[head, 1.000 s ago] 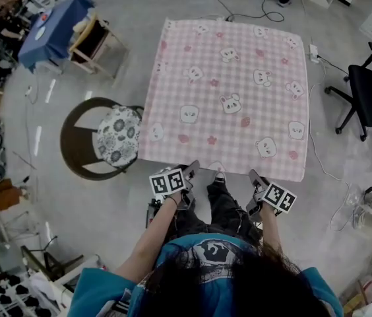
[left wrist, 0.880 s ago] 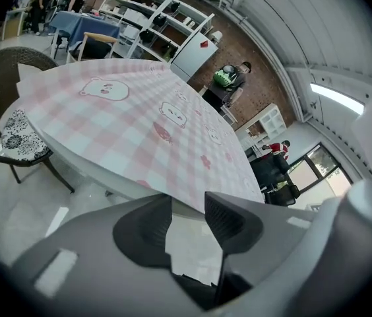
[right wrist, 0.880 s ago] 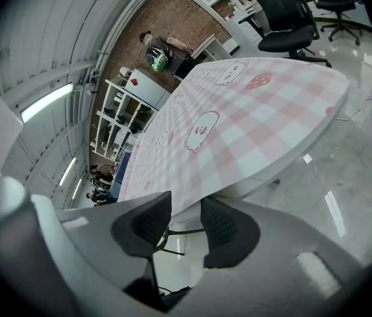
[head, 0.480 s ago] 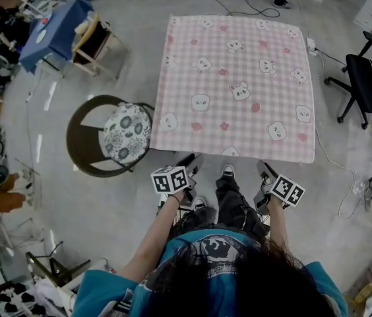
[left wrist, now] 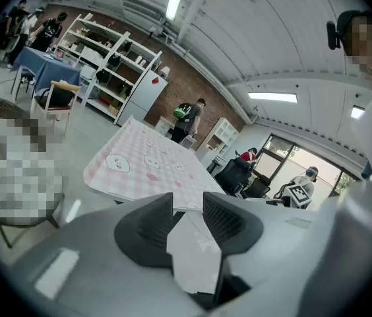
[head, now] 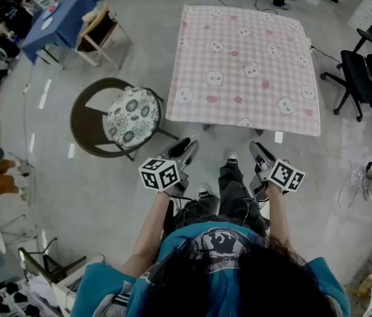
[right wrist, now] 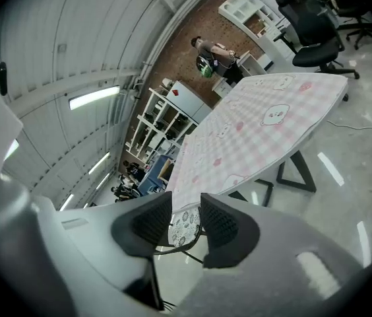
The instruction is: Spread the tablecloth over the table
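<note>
The right gripper has a matt pale-grey plastic shell. Its dark pads are finely ribbed and look rubbery. Its marker cube carries flat, matt black-and-white print. Ahead of this gripper, the tablecloth is soft matt cloth, pink-checked with printed bears, lying smooth and without gloss. Beyond the jaws, to the gripper's left, the chair's seat cushion is floral-printed cloth set in a dark, dull round frame. The floor below the gripper is smooth and grey, with a faint sheen that mirrors the ceiling lights. The worktop's legs look like dark painted metal.
</note>
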The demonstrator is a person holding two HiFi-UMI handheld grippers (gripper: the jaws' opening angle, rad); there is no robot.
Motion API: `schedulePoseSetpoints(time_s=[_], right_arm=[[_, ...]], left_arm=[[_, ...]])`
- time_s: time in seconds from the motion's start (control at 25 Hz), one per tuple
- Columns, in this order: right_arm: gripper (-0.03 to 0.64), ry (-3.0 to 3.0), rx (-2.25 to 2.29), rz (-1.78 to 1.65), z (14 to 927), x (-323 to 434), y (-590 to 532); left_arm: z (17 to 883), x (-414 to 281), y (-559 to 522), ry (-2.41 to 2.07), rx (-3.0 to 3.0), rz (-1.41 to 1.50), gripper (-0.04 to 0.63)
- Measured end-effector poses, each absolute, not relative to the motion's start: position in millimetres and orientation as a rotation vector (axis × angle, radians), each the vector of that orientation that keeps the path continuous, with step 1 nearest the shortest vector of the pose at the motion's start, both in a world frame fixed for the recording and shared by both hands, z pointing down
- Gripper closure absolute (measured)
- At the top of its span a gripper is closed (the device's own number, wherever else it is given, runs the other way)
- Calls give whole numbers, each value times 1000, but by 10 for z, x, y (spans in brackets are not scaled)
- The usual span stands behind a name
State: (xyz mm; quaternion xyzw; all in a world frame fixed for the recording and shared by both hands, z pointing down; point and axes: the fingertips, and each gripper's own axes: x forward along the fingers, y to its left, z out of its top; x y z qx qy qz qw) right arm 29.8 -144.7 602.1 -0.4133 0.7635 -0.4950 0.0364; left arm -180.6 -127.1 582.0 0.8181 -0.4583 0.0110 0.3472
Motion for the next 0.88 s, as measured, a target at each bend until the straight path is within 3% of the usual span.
schedulePoseSetpoints(time_s=[0.32,0.88], right_arm=[[492,2504,-1215,-1250,5433,-93,-910],[507,2831,-1139,-657,4562,-624,-363]], left_arm=[[5253,-2114,-869,-1229,2361,-29,453],[4370,-1781,-424,-1173,2796,-162,514]])
